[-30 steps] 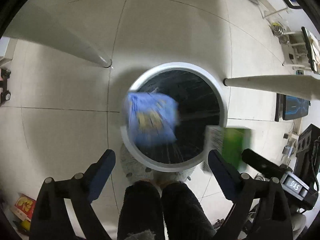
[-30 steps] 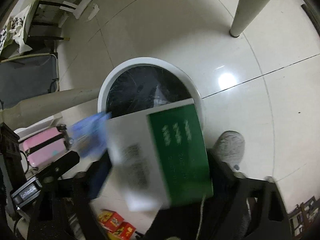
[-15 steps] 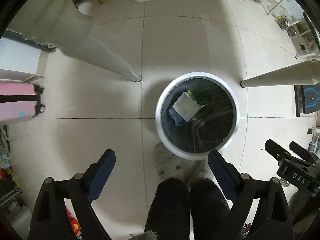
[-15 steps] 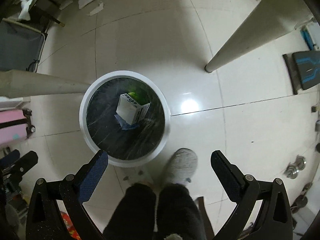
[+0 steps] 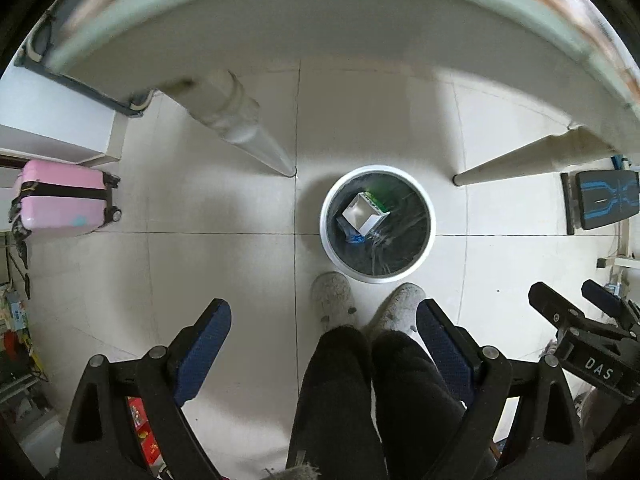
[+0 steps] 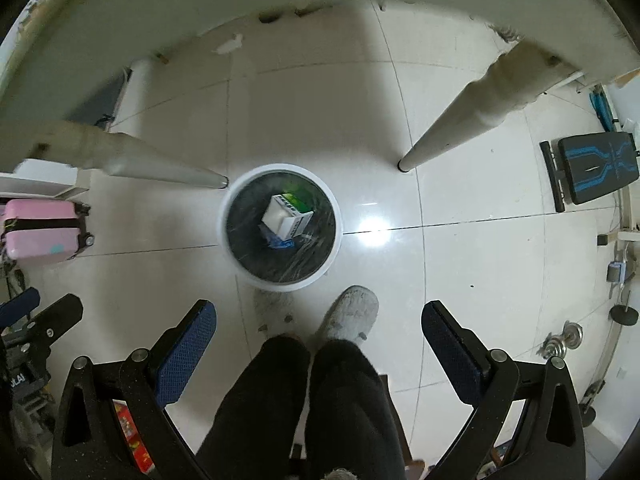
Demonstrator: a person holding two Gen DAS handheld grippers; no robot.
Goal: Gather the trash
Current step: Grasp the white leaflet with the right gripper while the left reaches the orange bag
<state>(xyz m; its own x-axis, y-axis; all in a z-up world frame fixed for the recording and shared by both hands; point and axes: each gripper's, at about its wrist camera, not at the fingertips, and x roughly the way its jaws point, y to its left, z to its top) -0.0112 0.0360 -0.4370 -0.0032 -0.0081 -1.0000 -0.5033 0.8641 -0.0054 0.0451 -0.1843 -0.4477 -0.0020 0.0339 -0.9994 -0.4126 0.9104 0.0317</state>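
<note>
Both cameras look straight down at a tiled floor, with the bin [image 5: 377, 224] as the landmark. It is a round white bin with a dark liner, standing between two pale table legs, one [image 5: 240, 132] to its left and one [image 5: 516, 160] to its right in the left wrist view.

Inside the bin lies a white and green box [image 5: 366, 213], tilted, with its open white end up. A blue wrapper [image 5: 354, 237] sits just beside it, partly under its near corner. In the right wrist view the same box [image 6: 287, 215] and wrapper [image 6: 282, 243] lie near the middle of the bin [image 6: 280, 226].

The left gripper [image 5: 322, 352] hangs above the floor on the near side of the bin, its blue-padded jaws spread wide with nothing between them. The right gripper [image 6: 318, 350] is likewise spread wide and empty, also on the near side of the bin.

The person's grey slippers [image 5: 332, 300] stand just in front of the bin, one toe nearly at its rim, with dark trouser legs [image 5: 372, 400] below. A pink suitcase [image 5: 60, 200] lies well to the left of the bin, and a black and blue bench [image 5: 600, 200] well to its right.
</note>
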